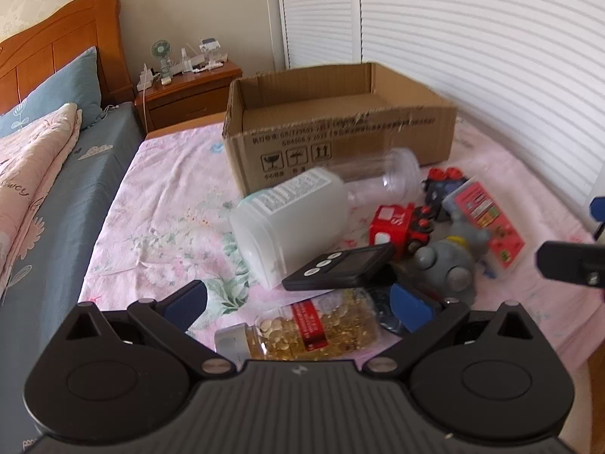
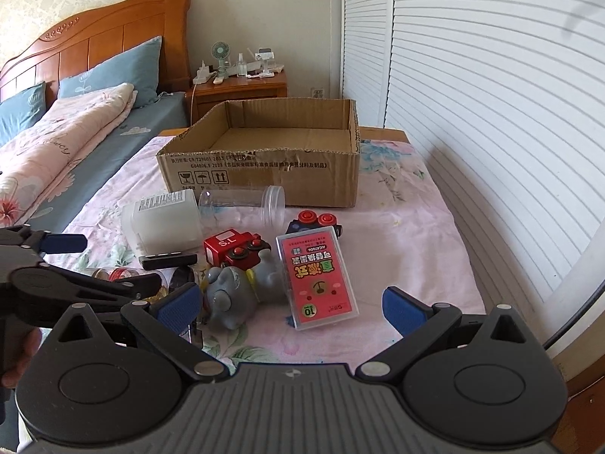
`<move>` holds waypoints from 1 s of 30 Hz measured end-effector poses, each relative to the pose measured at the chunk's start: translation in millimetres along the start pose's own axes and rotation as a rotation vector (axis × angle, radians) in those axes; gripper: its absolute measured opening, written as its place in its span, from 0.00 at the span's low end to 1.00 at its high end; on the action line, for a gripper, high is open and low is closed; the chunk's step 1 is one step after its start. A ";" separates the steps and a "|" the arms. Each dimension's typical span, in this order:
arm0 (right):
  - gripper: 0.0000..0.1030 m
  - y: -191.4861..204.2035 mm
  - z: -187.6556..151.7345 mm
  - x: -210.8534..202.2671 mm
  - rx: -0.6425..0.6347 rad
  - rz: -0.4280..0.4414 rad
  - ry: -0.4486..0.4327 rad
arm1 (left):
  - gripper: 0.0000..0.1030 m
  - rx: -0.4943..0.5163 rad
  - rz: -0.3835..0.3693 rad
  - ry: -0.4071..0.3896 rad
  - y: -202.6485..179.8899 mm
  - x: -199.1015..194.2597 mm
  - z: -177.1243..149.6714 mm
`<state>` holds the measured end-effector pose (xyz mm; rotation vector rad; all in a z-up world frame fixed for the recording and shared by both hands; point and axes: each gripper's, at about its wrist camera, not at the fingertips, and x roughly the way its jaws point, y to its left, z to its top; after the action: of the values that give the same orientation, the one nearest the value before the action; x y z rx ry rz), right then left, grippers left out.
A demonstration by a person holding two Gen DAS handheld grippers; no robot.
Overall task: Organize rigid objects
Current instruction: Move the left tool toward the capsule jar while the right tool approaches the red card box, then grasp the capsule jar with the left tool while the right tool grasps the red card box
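Note:
An open cardboard box [image 1: 340,128] [image 2: 264,166] stands on the pink flowered sheet; its inside looks bare. In front of it lie a white plastic container [image 1: 287,219] [image 2: 166,223], a clear jar [image 1: 382,178] [image 2: 242,204], a red toy train [image 1: 397,227] [image 2: 234,251], a black timer [image 1: 340,266] [image 2: 168,261], a grey toy [image 1: 446,265] [image 2: 230,295], a pink boxed pack [image 1: 487,219] [image 2: 321,280] and a bottle of yellow capsules [image 1: 314,327]. My left gripper [image 1: 298,304] is open, just above the capsule bottle. My right gripper [image 2: 291,304] is open around the pink pack's near end.
A dark toy with red knobs [image 1: 442,185] [image 2: 314,221] lies behind the pink pack. A bed with pink quilt [image 2: 56,143] lies left. A wooden nightstand [image 1: 189,90] stands behind. Slatted closet doors [image 2: 491,113] line the right. The left gripper shows in the right wrist view [image 2: 64,265].

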<state>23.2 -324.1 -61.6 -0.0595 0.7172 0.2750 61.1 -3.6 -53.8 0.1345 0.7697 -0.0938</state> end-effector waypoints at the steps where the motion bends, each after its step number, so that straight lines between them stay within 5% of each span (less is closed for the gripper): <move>1: 1.00 -0.6 -0.3 1.6 -0.003 0.002 0.001 | 0.99 -0.002 0.003 0.010 1.1 2.2 -1.2; 15: 1.00 -15.6 -18.1 28.6 -0.070 0.002 0.089 | 0.99 -0.012 0.004 0.054 31.9 -7.6 -26.4; 30: 1.00 -21.6 -35.4 58.9 -0.156 0.050 0.195 | 0.99 -0.037 -0.107 0.094 43.4 16.0 -41.2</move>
<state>48.7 -336.7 -127.7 -0.2196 0.8909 0.3760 50.1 45.1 -90.4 0.0624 0.8722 -0.1760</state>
